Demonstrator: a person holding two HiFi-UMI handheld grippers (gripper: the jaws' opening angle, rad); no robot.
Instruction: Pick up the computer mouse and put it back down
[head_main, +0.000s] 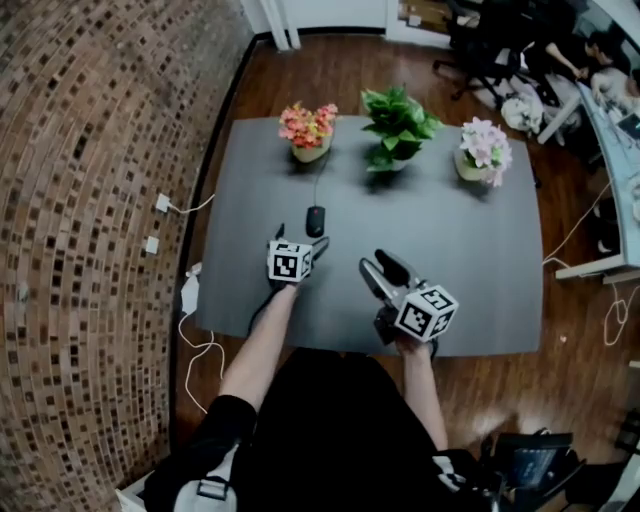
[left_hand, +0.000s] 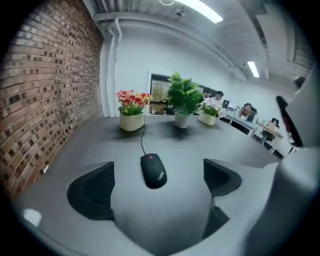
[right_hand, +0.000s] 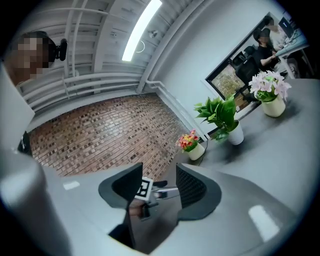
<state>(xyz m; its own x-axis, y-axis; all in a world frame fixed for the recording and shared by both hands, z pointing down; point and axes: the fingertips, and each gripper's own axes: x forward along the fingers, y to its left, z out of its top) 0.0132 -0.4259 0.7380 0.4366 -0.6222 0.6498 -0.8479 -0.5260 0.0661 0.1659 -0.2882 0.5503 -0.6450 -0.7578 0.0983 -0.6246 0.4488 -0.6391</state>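
A black wired computer mouse (head_main: 316, 220) (left_hand: 153, 170) lies on the grey table (head_main: 470, 260), its cable running back toward the pot of red flowers. My left gripper (head_main: 302, 238) (left_hand: 157, 167) hovers just behind the mouse, jaws wide open on either side of it and apart from it. The right gripper (head_main: 381, 265) (right_hand: 159, 176) hangs over the table's front middle, to the right of the left one. It is open with nothing between its pads; only the left gripper's marker cube (right_hand: 143, 188) shows through the gap.
Three pots stand along the table's far edge: red and pink flowers (head_main: 308, 130), a green plant (head_main: 398, 125), pale pink flowers (head_main: 484, 150). A brick wall (head_main: 90, 200) runs along the left, with cables on the floor. People sit at desks (head_main: 600, 70) at the far right.
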